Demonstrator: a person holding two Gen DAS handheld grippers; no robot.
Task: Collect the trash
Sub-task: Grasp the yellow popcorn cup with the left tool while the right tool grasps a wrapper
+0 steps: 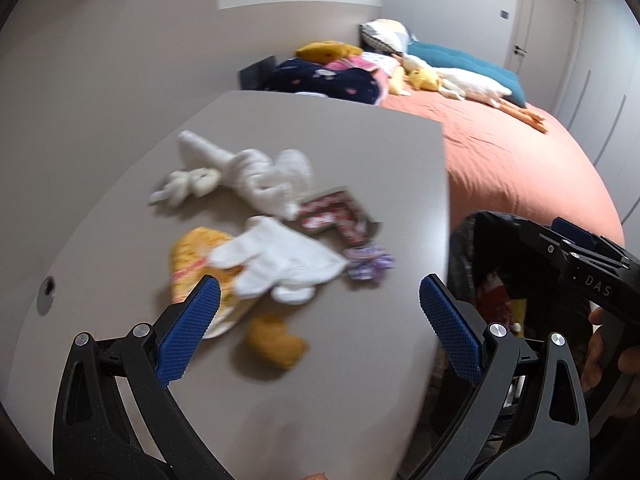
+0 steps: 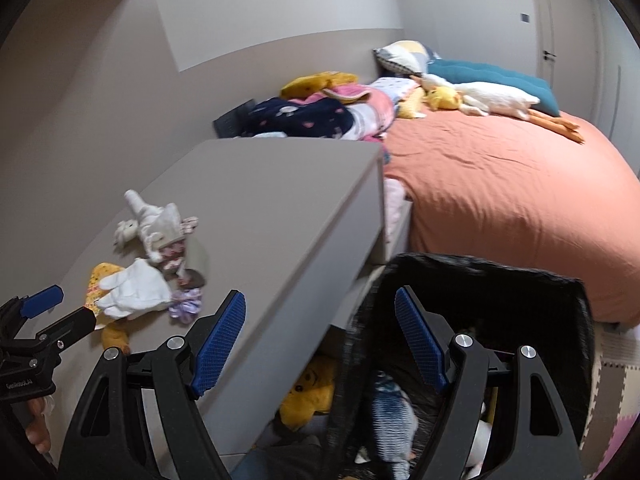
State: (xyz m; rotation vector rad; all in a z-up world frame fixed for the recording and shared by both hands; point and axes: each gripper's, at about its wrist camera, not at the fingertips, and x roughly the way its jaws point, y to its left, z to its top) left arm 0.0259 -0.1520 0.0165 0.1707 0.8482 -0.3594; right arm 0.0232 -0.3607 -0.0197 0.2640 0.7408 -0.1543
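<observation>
We're in a home bedroom, likely a child's: a bed [image 2: 500,200] under an orange sheet, plush toys [image 2: 480,100] and pillows [image 2: 404,58] by the door [image 2: 568,32].

White glove [image 1: 276,266], red wrapper [image 1: 334,216], orange bedspread [image 1: 516,160]

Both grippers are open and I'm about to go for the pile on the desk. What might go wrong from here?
The white tissue overlaps the yellow wrapper, so the left gripper may grab both or only snag a corner.

The purple scrap lies nearest the table edge; a sweep could knock it to the floor beside the black bin.

The views are blurred; aim may be off.
</observation>
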